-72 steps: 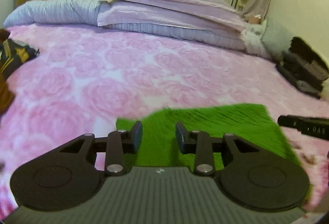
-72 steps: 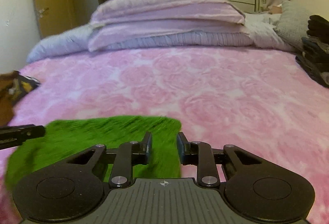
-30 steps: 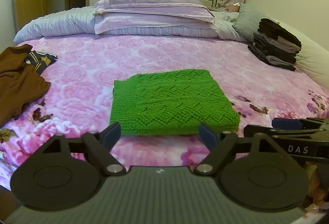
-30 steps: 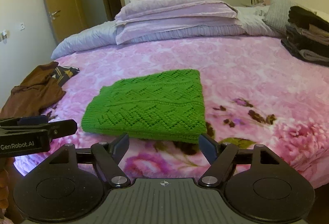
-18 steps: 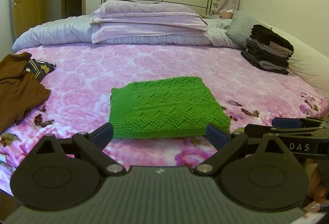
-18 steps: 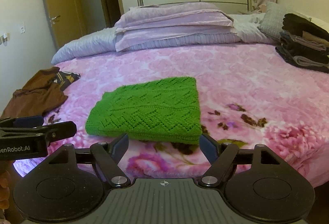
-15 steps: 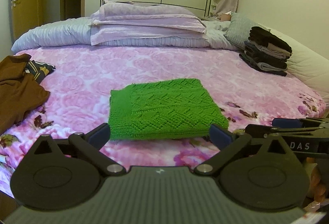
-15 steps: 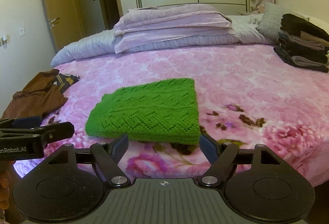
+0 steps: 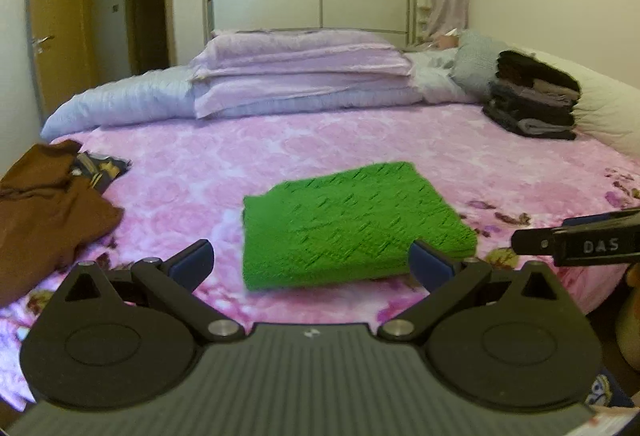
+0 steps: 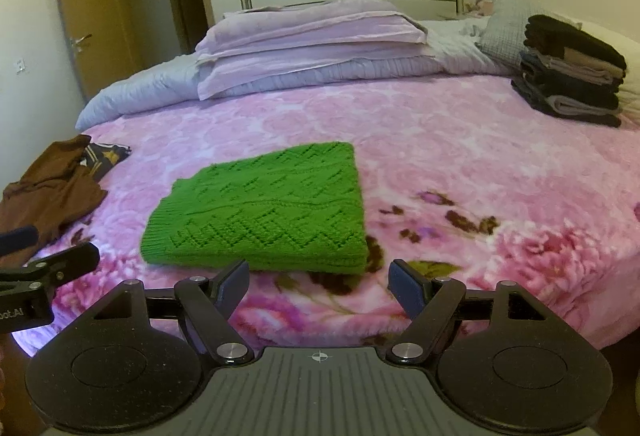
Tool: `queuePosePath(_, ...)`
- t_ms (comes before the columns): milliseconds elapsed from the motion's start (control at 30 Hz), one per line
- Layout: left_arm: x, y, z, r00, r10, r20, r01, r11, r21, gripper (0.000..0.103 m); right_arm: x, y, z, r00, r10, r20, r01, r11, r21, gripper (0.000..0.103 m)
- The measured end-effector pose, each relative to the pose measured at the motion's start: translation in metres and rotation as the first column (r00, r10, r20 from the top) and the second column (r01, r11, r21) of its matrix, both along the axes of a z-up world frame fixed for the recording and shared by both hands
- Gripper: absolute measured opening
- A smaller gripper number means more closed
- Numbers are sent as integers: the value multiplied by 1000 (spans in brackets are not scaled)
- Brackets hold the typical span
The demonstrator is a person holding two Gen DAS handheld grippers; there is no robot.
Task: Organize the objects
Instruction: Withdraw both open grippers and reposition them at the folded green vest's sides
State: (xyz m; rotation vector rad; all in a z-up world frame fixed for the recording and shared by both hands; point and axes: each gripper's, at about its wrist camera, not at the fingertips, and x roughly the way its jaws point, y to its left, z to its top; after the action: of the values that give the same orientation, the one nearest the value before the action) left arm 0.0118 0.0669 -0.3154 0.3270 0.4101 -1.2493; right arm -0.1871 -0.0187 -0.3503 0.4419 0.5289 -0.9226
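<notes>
Green sweater [image 9: 352, 224] blurred, brown garment [image 9: 44, 212] cropped

Folded green knit sweater [image 10: 260, 208] lies flat on the pink floral bedspread [image 10: 460, 156].

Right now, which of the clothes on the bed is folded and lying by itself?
The green knit sweater, folded flat mid-bed. The brown garment at the left edge is crumpled, and the dark clothes at the right are stacked.
</notes>
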Motion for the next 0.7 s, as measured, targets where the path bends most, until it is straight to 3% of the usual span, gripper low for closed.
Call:
queuePosePath(167,10,-12,-3,998,-16,-63,18,999,44,102,-3,-12,-8,999,40,-5,-40,999,6,74)
queuePosePath(333,31,-29,-12,992,36,-119,-22,993,116,102,-8,-31,-21,999,35,21,-37,998,59,74)
queuePosePath(433,37,-37,-16,992,59,-112,-42,988,146,102,-5,-39,-26,1000,20,-8,-20,998,53,74)
queuePosePath(700,64,-68,-30,976,110,-188,-69,975,210,102,7,-63,-38,995,20,-99,-14,998,56,74)
